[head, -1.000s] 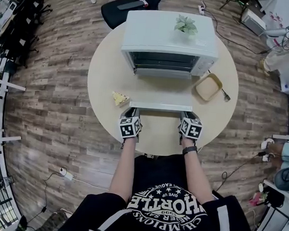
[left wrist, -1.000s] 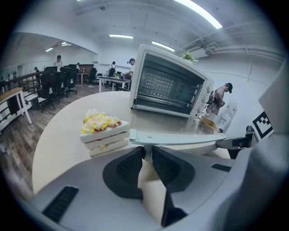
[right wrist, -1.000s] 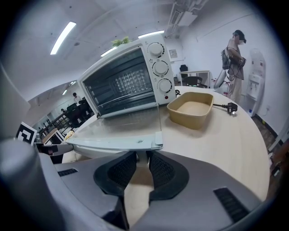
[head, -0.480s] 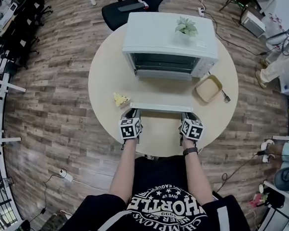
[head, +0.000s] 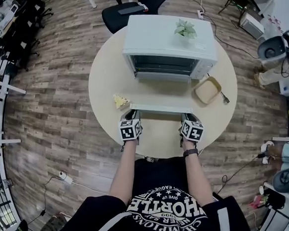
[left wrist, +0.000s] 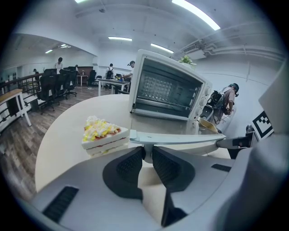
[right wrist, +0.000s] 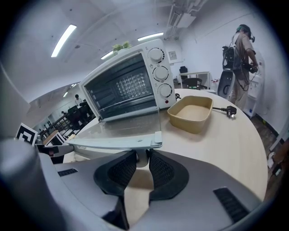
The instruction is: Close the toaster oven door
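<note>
My 2 grippers on the open oven door

The toaster oven (head: pixel 165 39) sits far back on the table (head: pixel 105 74), its door (head: pixel 161 93) dropped flat toward me. My left gripper (head: pixel 132 112) and right gripper (head: pixel 188 116) each pinch 1 end of the handle (head: pixel 160 109), jaws narrow.

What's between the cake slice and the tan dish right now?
The toaster oven's open door, folded down flat, fills the gap between cake slice and tan dish; the head view shows it.

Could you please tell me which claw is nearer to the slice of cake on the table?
Left. The left claw grips the door handle just beside the cake slice; the right claw grips the handle's far end.
</note>
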`<state>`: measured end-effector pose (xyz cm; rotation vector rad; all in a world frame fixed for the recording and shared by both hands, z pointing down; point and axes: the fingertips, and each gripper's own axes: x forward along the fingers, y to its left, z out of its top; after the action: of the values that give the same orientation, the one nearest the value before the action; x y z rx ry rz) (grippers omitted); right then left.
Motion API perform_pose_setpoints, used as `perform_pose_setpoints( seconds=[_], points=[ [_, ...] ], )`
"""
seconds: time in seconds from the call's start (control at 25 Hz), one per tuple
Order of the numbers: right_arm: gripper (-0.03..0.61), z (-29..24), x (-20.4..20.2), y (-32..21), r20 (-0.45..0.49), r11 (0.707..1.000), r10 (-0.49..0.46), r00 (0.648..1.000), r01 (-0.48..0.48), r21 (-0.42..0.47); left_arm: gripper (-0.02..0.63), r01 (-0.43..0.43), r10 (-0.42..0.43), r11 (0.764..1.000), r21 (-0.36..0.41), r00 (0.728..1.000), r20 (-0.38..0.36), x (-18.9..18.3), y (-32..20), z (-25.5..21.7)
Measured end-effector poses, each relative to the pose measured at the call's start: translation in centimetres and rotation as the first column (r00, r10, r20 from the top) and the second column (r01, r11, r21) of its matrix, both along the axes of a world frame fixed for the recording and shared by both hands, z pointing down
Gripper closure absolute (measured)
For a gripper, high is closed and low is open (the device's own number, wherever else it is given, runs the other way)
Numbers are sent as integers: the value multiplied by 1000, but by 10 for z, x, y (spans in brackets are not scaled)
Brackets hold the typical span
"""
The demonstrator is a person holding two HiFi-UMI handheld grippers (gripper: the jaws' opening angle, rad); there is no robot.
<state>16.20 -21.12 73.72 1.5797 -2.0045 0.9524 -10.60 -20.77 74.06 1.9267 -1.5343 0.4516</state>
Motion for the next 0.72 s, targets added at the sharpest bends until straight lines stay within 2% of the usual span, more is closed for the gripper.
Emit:
perform_pose_setpoints(
  seconds=[0.72],
  points=[
    [485,-16,-1,-3,19,999,-1,1000,1,41,527,8,-8,999,38,1000,8,-2,-3,-15]
  ],
)
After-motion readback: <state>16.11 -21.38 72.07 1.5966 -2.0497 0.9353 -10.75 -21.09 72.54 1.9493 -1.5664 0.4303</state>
